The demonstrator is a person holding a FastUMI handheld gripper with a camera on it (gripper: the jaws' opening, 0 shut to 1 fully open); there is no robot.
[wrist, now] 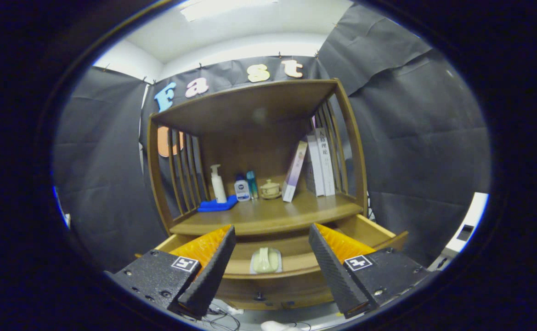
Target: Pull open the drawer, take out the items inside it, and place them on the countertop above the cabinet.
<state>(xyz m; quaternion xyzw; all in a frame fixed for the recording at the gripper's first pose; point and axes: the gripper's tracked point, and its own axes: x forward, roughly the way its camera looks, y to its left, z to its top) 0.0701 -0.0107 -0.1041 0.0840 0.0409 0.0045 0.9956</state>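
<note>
The wooden drawer (378, 232) under the countertop stands pulled out toward me. Inside it lies a pale green item in a clear wrapper (265, 260), between and just beyond my fingers. My gripper (273, 271) is open and holds nothing, its fingers (211, 271) spread wide on either side of the item, above the drawer's front. The countertop (273, 214) above the drawer is a wooden shelf surface, with bare wood at its front.
On the countertop stand a blue cloth (217, 205), a white pump bottle (217, 184), two small bottles (242, 188), a lidded cup (270, 189) and leaning books (316, 168). Slatted side rails (183, 172) and a top board (250, 103) enclose it. Cables (222, 315) lie on the floor below.
</note>
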